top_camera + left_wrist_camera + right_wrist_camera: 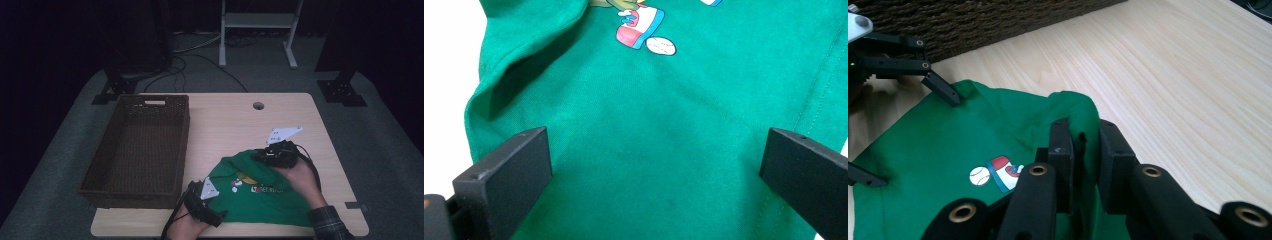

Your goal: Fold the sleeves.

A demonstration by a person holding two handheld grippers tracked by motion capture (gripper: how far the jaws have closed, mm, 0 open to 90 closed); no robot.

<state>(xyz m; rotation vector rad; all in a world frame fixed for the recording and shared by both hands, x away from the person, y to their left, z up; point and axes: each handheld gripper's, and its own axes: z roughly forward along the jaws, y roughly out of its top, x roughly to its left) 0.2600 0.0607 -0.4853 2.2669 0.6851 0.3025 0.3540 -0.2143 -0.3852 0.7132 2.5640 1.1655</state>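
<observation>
Green T-shirt (260, 192) lies crumpled on the near half of the pale wood-grain table (235, 120), toward the right of the near edge, a small cartoon print on its upper face. Left gripper (212, 212) sits at the shirt's near-left corner; in the left gripper view its two black blocky jaws stand wide apart, flat green cloth (649, 140) spread below them and nothing pinched between. That view gives the knit up close: soft, matte, a stitched seam running down the right, a fold forming a dark pocket at upper left, and the print's red-and-blue shoe with a white baseball (660, 46). Right gripper (272, 155) rests at the shirt's far edge, the hand behind it, a plaid sleeve (327, 220) at the frame bottom. The right gripper view shows what the high view cannot: its jaws drawn narrow with a raised ridge of the shirt's edge (1083, 125) clamped between the pads, and beyond it the left gripper's thin fingers (943, 90) spread over the cloth. To the left of the shirt, a dark brown woven basket (137, 145), rectangular, with a handle slot in the far wall. Farther off, a round cable hole (258, 106) in the tabletop; beyond the table, grey carpet, loose cables, a white frame's legs (260, 30).
</observation>
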